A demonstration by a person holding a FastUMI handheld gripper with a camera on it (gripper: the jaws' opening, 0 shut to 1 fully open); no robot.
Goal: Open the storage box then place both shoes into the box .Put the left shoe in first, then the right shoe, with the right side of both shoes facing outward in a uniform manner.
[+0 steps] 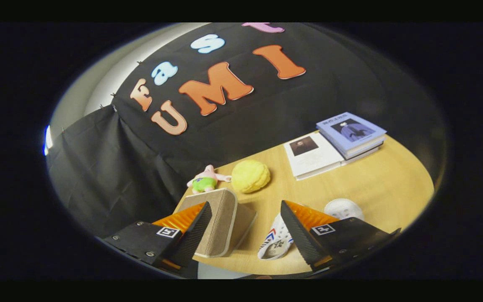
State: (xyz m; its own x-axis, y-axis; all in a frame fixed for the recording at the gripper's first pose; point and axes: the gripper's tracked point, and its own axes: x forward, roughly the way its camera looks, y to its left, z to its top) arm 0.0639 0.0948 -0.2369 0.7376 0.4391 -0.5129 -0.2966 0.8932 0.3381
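— What sort of place is this?
— A staged recording booth, not a lived-in room. Black cloth (111,167) hangs as the back wall, pinned up over a pale wall (99,79).
— And the furnishing?
— One light wooden table (375,184) with household props: beyond the fingers a pink plush toy (206,179), a yellow bun-shaped cushion (250,176), and farther off books (333,144), some stacked.

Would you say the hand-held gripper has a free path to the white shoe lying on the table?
Probably yes: the hand-held gripper is open, and the white shoe lies just ahead between its fingers, partly behind one. The beige storage box stands beside it, apart.
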